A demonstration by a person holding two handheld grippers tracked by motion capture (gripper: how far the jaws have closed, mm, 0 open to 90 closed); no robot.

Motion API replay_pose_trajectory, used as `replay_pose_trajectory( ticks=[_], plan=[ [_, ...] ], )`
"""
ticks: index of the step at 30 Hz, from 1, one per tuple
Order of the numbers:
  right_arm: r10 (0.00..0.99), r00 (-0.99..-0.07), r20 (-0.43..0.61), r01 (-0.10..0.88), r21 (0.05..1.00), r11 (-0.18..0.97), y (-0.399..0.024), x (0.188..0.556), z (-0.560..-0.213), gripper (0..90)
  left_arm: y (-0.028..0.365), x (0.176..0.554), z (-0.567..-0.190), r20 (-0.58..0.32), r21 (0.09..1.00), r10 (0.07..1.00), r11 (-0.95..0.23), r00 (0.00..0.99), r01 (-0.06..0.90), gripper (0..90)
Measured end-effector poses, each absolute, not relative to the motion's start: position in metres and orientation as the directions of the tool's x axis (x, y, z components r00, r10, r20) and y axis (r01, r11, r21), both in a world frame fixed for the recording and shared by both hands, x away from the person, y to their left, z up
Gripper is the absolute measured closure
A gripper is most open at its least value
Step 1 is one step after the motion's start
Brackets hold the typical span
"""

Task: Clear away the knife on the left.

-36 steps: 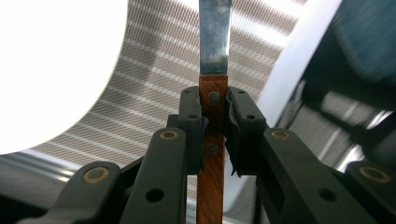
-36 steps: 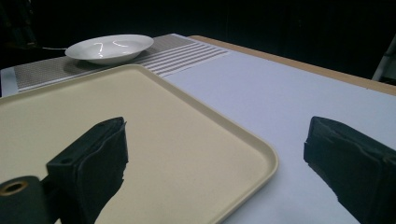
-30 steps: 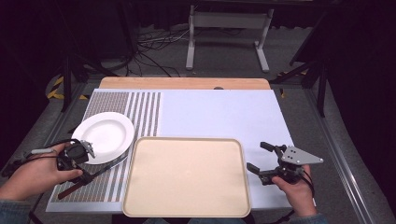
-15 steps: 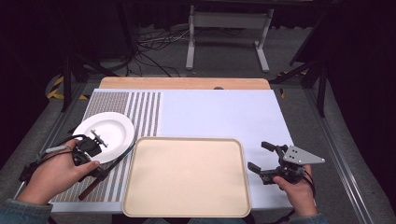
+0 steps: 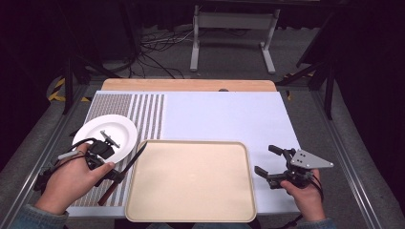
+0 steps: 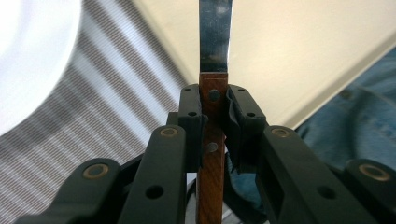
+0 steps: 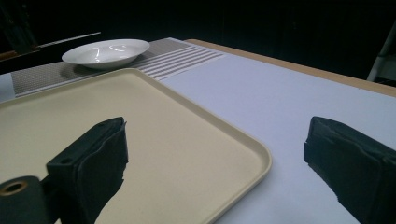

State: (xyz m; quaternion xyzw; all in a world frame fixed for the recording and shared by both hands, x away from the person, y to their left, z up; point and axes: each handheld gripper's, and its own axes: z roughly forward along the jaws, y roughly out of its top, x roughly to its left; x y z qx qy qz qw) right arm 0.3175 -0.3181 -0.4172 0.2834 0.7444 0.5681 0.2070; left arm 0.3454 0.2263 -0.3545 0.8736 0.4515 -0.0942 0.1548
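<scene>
A knife with a brown wooden handle and steel blade is held by my left gripper, whose jaws are shut on the handle just behind the blade. The blade points toward the near left corner of the beige tray, between it and the white plate. My right gripper is open and holds nothing, low over the white mat just right of the tray. The plate lies far off in its view.
A striped grey placemat lies under the plate and knife. The white table mat stretches behind the tray to a wooden strip at the far edge. Cables and a metal stand are on the floor beyond.
My left gripper has carried the knife to the right, toward the tray, and the blade has swung to point further away from me. The right gripper has stayed where it was.
</scene>
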Motion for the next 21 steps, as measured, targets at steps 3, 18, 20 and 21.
replay_pose_trajectory(
  ticks=[3,18,20,21],
  plan=[
    [0.655,-0.755,0.012,0.186,0.963,0.197,-0.318,0.318,-0.418,6.8,0.220,0.346,-0.354,-0.332,0.192,0.738,-0.558,0.588,0.808,77.8],
    [0.660,-0.751,0.013,0.189,0.962,0.196,-0.320,0.318,-0.419,6.7,0.189,0.351,-0.369,-0.371,0.194,0.712,-0.568,0.596,0.800,77.7],
    [0.658,-0.752,0.015,0.188,0.963,0.194,-0.320,0.317,-0.418,6.8,0.186,0.351,-0.373,-0.381,0.188,0.706,-0.574,0.598,0.797,77.7],
    [0.658,-0.752,0.015,0.188,0.963,0.194,-0.320,0.317,-0.418,6.8,0.183,0.352,-0.376,-0.382,0.186,0.700,-0.581,0.603,0.793,77.7]
  ],
)
